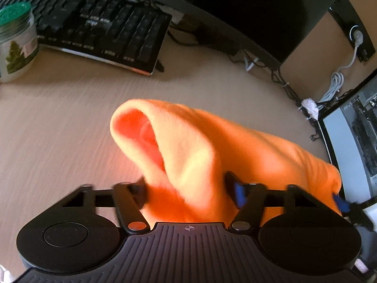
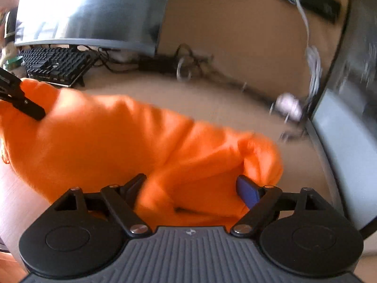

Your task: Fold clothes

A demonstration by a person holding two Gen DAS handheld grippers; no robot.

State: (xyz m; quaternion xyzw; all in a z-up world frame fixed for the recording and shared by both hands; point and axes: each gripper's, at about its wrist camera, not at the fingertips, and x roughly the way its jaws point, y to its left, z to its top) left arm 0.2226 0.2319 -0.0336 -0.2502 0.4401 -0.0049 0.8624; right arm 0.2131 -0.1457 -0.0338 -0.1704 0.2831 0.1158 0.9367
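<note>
On wooden desk (image 1: 59, 122) | keyboard (image 1: 99, 28) behind | both hand-held grippers (image 1: 186, 188) (image 2: 193, 188) clamp orange garment (image 2: 106, 136)

A pale wooden desk (image 1: 70, 122) carries a black keyboard (image 1: 99, 30) and a green-lidded jar (image 1: 16, 42).

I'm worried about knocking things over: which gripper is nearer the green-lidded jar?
Left. The jar stands at the left gripper's far left, before the keyboard; the right gripper sits farther along the orange garment, away from it.

orange cloth (image 1: 200, 146), bunched, lifted off desk, blurred
</note>
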